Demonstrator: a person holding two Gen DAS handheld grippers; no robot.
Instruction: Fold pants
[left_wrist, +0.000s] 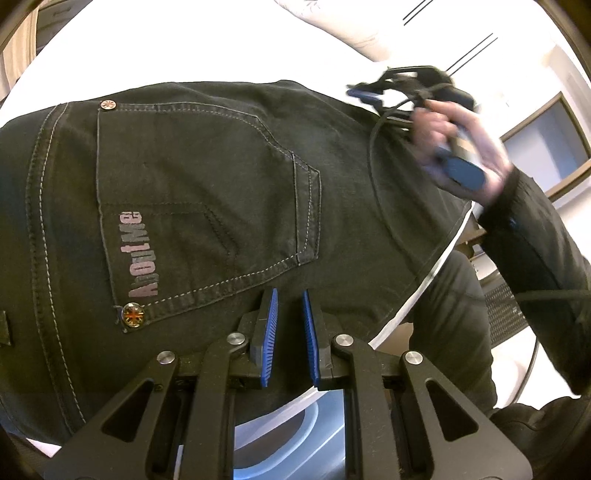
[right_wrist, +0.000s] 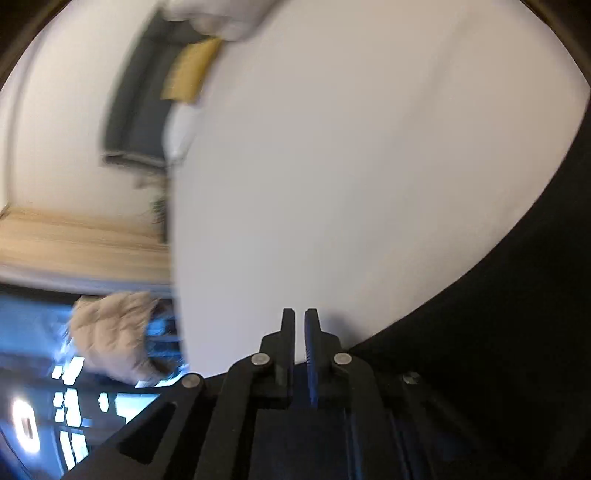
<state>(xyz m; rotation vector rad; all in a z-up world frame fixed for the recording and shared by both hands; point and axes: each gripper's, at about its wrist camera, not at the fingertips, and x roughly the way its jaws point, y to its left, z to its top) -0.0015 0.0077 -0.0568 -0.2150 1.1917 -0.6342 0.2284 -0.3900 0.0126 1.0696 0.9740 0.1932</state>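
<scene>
In the left wrist view the left gripper (left_wrist: 290, 295) hangs over the black pants (left_wrist: 229, 177) with its two blue pads (left_wrist: 269, 325) drawn near together, a narrow gap between them, the tips just above or on the cloth below the back pocket (left_wrist: 207, 192); whether they pinch any fabric cannot be told. The pants lie spread flat on a white bed (left_wrist: 155, 44), one pocket in sight with two rivets at its corners, one (left_wrist: 133, 314) near the pads and one (left_wrist: 108, 105) at the far corner. Beyond the pocket, at the far side of the pants, a hand (left_wrist: 469, 147) carries the right gripper (left_wrist: 369, 95), blurred, above the cloth; its pads cannot be read here. A pillow (left_wrist: 332, 22) lies past the pants. The right wrist view shows what the first does not: the right gripper (right_wrist: 300, 317) with its two fingers all but shut and nothing between them, over bare white bed (right_wrist: 351, 147), the pants only a dark band (right_wrist: 517, 314) at the edge, and a beige garment (right_wrist: 114, 332) off the bed's side, all smeared
</scene>
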